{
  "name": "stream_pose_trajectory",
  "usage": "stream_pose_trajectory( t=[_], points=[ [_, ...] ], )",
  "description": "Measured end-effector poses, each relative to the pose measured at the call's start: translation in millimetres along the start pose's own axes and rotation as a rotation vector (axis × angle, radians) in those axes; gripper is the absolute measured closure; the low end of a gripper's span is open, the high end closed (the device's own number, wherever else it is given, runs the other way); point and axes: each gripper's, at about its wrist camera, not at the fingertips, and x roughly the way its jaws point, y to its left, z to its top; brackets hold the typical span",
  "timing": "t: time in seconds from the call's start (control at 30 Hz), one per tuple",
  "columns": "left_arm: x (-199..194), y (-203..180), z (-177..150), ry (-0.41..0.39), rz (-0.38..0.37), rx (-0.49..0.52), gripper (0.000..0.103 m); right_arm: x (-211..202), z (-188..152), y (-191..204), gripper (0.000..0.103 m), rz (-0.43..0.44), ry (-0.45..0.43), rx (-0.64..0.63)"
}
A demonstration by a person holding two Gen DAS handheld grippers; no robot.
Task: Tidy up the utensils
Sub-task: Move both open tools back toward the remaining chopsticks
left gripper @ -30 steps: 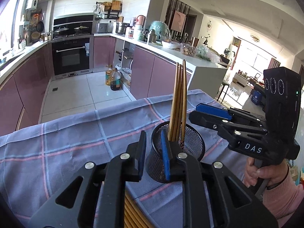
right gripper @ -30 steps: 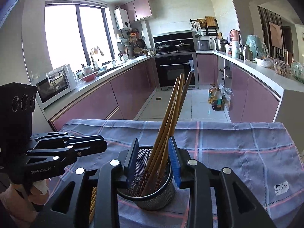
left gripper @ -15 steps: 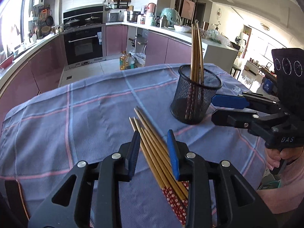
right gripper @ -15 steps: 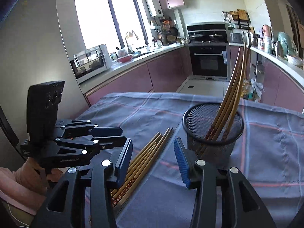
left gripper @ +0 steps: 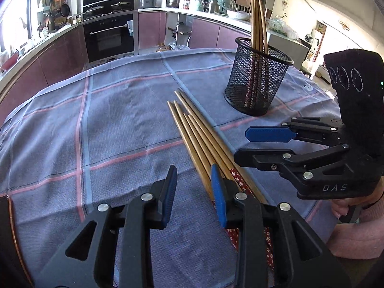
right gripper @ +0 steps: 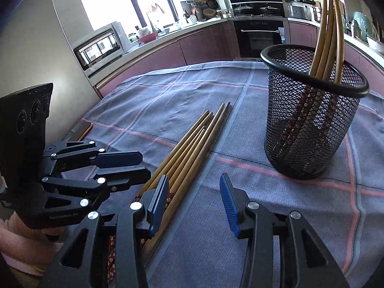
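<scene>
Left tool (left gripper: 194, 187): open, nothing held, over the cloth (left gripper: 120, 120).
Right tool (right gripper: 194, 200): open, nothing held.
Loose chopsticks (left gripper: 199, 141): lying flat by the mesh cup (left gripper: 258, 81).

One mesh cup (left gripper: 258, 81), two claws (left gripper: 193, 192)

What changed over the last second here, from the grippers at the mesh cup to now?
Both grippers pulled back from the mesh cup and dropped toward the loose chopsticks on the cloth. The left gripper and the right gripper have both widened; neither holds anything. The cup, the chopsticks standing in it and the loose bundle have not moved.
</scene>
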Motion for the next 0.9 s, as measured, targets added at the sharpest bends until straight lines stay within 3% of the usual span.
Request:
stream_pose_trajectory(
  t=[0.9],
  points=[
    [10.1,3.1,4.7,0.021,0.033,-0.002,0.075,10.3,4.6,2.4,0.068,-0.099,0.047,-0.041]
  ],
)
